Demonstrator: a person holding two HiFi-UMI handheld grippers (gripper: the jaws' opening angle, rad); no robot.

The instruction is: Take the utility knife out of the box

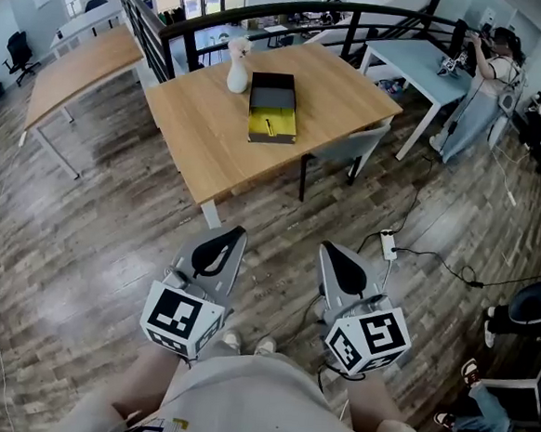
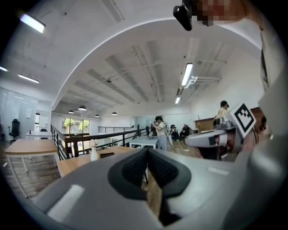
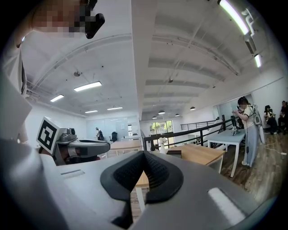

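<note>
Pressed together on nothing are the ribbed black pads of the grey left gripper [image 1: 223, 246] and right gripper [image 1: 337, 262], each bearing a black-and-white marker cube. At their 12 o'clock, a slim utility knife [image 1: 268, 125] lies on the yellow lining of an open black rectangular box [image 1: 273, 94] on a light wooden table [image 1: 193, 130]. A white vase [image 1: 237, 68] stands at the box's 10 o'clock.

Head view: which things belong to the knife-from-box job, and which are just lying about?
Job: open box; utility knife inside it; left gripper; right gripper.
Lying about: white vase beside the box; chair; power strip on the floor.
</note>
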